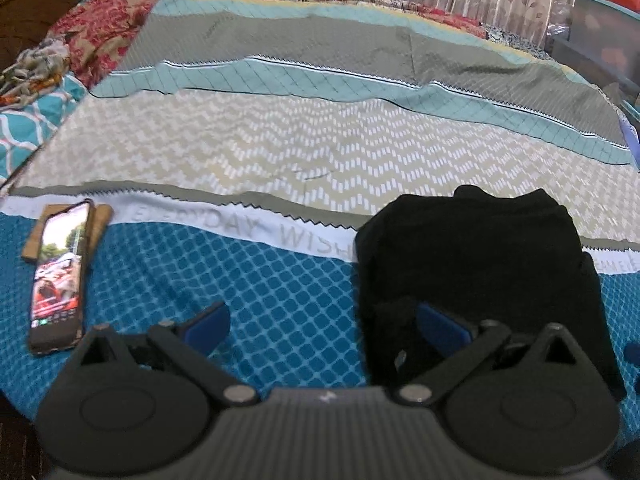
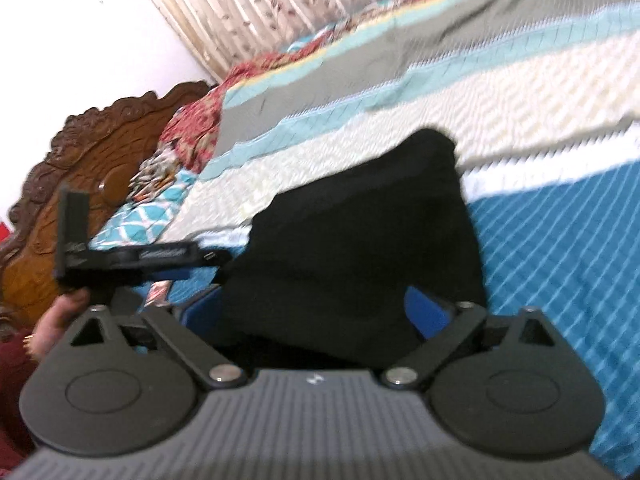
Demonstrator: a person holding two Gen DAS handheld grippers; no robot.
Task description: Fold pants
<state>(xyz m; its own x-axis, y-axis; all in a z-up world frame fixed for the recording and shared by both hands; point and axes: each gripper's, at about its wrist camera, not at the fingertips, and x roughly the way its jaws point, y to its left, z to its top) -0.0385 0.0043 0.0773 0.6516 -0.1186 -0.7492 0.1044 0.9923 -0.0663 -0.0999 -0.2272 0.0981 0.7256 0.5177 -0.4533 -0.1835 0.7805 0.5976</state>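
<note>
The black pants [image 1: 476, 272] lie folded into a compact bundle on the bed, at the right of the left wrist view. My left gripper [image 1: 320, 328] is open, its right blue pad [image 1: 440, 326] over the bundle's near left edge and its left pad over bare sheet. In the right wrist view the pants [image 2: 352, 240] fill the centre, and my right gripper [image 2: 316, 312] is open with the bundle's near edge between its fingers. The left gripper's body [image 2: 120, 256] shows at the left of that view.
The patterned bedsheet [image 1: 280, 148] covers the bed. A phone with a lit screen [image 1: 60, 276] lies on a wooden board at the near left. Crumpled fabrics [image 1: 92, 36] and a carved wooden headboard [image 2: 80, 152] sit at the bed's far end. Curtains hang behind.
</note>
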